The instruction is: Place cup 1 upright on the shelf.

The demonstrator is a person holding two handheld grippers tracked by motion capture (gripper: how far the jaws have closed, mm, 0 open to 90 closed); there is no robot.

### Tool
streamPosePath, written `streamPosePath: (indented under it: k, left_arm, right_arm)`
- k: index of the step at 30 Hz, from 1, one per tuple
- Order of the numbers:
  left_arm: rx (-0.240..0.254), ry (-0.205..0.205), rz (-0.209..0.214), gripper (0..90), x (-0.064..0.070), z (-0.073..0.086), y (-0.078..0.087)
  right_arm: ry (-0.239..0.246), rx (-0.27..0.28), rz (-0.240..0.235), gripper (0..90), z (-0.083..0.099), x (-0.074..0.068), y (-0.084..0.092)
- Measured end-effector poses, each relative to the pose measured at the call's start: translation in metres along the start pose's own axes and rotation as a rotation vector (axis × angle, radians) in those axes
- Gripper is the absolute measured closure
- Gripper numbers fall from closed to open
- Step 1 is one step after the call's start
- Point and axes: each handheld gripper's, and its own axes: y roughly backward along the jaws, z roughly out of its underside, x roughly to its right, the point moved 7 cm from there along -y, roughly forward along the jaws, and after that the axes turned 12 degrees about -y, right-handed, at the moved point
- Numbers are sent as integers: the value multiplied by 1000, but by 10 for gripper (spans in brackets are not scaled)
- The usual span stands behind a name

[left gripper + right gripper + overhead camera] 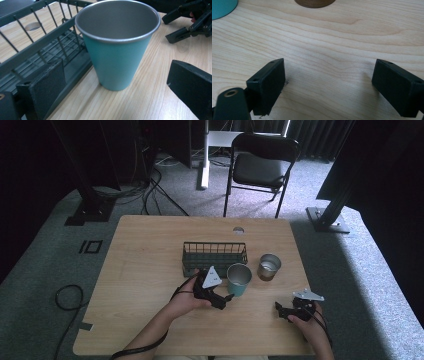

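1. Item: teal cup [117,47], a tapered tumbler with a bare metal interior and rolled rim, upright and empty. It stood on the wooden counter [150,270], just beside the front wall of the dark wire basket [214,256], with a second, plain steel cup [269,266] near it on the right-gripper side.
2. Handling, as judged: thin metal, so probably light and stiff; not fragile, though liable to dent under hard pressure. The coated outer wall looked smooth and could slip. The taper, narrowing toward the base, would let it slide downward out of a loose grip.
3. Hold point, as judged: across the upper wall just under the rim, where the rolled edge would act as a stop; alternatively one jaw inside and one outside the rim.
4. Left gripper [215,292]: jaws apart, one to either side of the cup in the left gripper view, neither visibly touching it.
5. Right gripper [289,311]: jaws wide apart over bare wood, holding nothing, well apart from the teal cup.
6. Risk, as judged: the basket wall sat close to the near jaw and could snag it on closing.
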Motion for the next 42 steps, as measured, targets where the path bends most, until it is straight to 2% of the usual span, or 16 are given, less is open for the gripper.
streamPosePath:
  k: [6,16,24,33,38,39,42]
  left_arm:
    - [8,23,-12,25,-3,-5,-11]
    - [19,38,0,25,4,-12,-30]
    - [44,68,-37,25,2,-21,-38]
    - [55,59,-60,25,6,-26,-48]
    - [63,81,-77,27,8,-28,-54]
    - [64,95,-82,29,8,-29,-54]
    - [62,117,-118,65,7,-31,-56]
  right_arm:
    - [0,0,-1,111,0,0,0]
    - [-1,0,0,111,0,0,0]
    - [-1,0,0,111,0,0,0]
    - [-1,0,0,111,0,0,0]
    - [-1,0,0,111,0,0,0]
    - [-1,0,0,111,0,0,0]
    - [-1,0,0,111,0,0,0]
